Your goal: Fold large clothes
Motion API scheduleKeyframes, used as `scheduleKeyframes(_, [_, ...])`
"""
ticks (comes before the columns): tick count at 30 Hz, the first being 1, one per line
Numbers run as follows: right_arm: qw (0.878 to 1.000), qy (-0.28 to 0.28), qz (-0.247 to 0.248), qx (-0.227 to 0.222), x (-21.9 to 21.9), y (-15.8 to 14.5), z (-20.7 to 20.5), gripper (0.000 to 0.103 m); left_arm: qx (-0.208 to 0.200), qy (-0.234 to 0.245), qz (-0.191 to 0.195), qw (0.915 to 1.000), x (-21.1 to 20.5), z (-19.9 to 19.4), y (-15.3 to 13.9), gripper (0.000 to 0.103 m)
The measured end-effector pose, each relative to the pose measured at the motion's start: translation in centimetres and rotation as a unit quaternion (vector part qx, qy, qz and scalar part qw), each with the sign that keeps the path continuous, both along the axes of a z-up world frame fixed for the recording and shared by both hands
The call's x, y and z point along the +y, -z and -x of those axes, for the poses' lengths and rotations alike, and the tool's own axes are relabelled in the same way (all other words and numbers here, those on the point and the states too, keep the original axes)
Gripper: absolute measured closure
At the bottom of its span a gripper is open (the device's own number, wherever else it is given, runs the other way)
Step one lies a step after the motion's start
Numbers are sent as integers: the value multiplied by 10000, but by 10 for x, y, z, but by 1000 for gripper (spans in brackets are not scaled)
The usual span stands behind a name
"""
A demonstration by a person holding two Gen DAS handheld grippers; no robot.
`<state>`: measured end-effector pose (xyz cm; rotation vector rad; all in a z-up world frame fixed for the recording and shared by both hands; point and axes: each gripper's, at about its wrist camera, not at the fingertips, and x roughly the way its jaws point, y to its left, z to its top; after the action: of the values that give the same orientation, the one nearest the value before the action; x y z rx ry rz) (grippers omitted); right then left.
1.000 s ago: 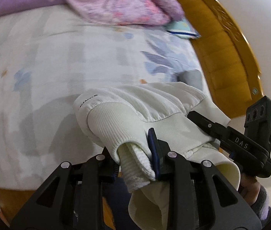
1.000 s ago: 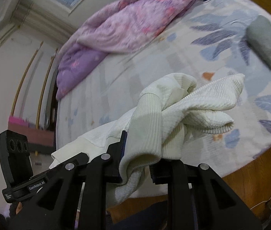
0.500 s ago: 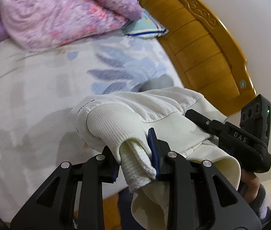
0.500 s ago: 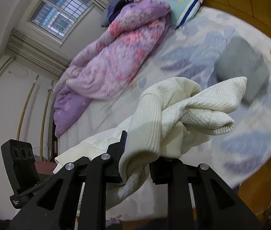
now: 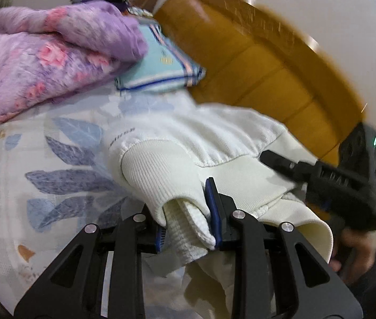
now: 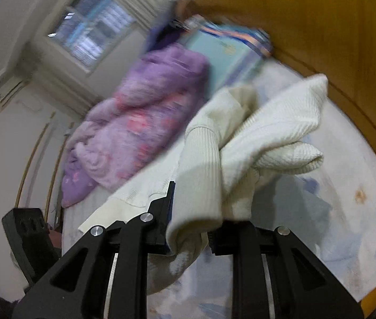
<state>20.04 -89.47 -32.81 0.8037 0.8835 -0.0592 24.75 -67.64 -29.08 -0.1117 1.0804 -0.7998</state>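
Note:
A cream white knitted sweater (image 5: 188, 143) hangs bunched between both grippers above the bed. My left gripper (image 5: 186, 228) is shut on a ribbed edge of it. My right gripper (image 6: 190, 228) is shut on another ribbed part of the sweater (image 6: 267, 133), and folds stand up over its fingers. In the left wrist view the right gripper (image 5: 334, 186) shows at the right side, held by a hand. In the right wrist view the left gripper's body (image 6: 26, 228) shows at lower left.
The bed sheet (image 5: 42, 159) is white with blue leaf prints. A purple and pink quilt (image 5: 42, 53) and a light blue pillow (image 5: 161, 69) lie near the wooden headboard (image 5: 267, 74). A window (image 6: 92, 32) is on the far wall.
Both grippers have swung with the sweater toward the headboard end of the bed. The grey folded garment has gone out of view. The grip on the sweater is unchanged.

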Motion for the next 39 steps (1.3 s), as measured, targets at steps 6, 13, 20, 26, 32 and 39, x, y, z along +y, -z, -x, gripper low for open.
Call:
scheduleKeyframes(6, [9906,484,-721,1057,-41,114,47,85,604,163,-896,9940,-51,48,103,78])
scheduleKeyframes(13, [9786,632,-1158,1580,-48,166,83,85,763,322,-1339,9875,-49,82,145,78])
scheduleKeyframes(20, [9661,840,-1271,2085,-43,206,97,82,1446,3,-1517,9778,-27,96,179,49])
scheduleKeyframes(26, [9650,859,-1389,2049,-43,203,95,82,1544,-330,-893,9834,1,75,171,37])
scheduleKeyframes(32, [9666,789,-1295,2064,-44,203,95,83,1693,-199,-1020,9801,-16,45,185,66])
scheduleKeyframes(39, [9845,136,-935,1477,-36,167,96,85,1047,-515,-1032,9878,-2,68,151,82])
